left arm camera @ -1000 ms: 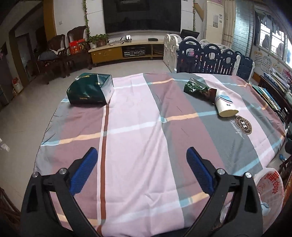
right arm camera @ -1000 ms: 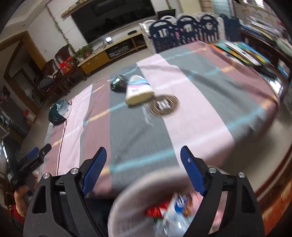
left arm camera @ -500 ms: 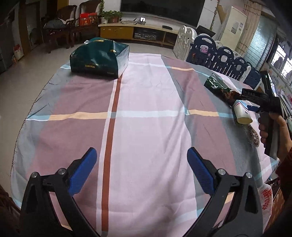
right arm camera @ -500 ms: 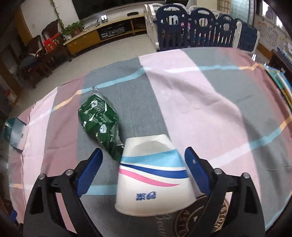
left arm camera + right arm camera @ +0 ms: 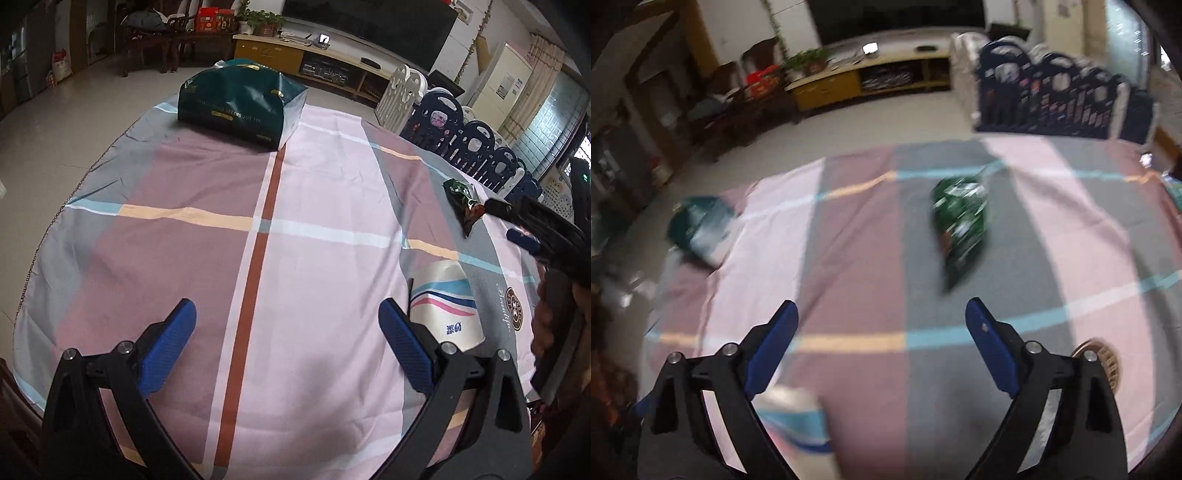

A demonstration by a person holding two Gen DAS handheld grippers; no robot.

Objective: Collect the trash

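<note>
Plaid tablecloth [image 5: 325, 206] on table, dark green box [image 5: 240, 107], green snack wrapper [image 5: 960, 225], paper cup [image 5: 447, 306]

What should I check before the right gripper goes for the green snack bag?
1. Right gripper open, nothing between its fingers: ok; its jaws have just been opening wider.
2. Green snack bag ahead of the gripper, lying flat on the tablecloth: ok.
3. Bag centred between the fingers: not ok; it sits toward the right finger.
4. Paper cup clear of the path: ok; it lies on its side nearer the person than the bag.
5. Left gripper open, empty and away from the bag: ok.
6. Sharp view for judging the gap to the bag: cannot tell; the right wrist view is motion-blurred.
</note>
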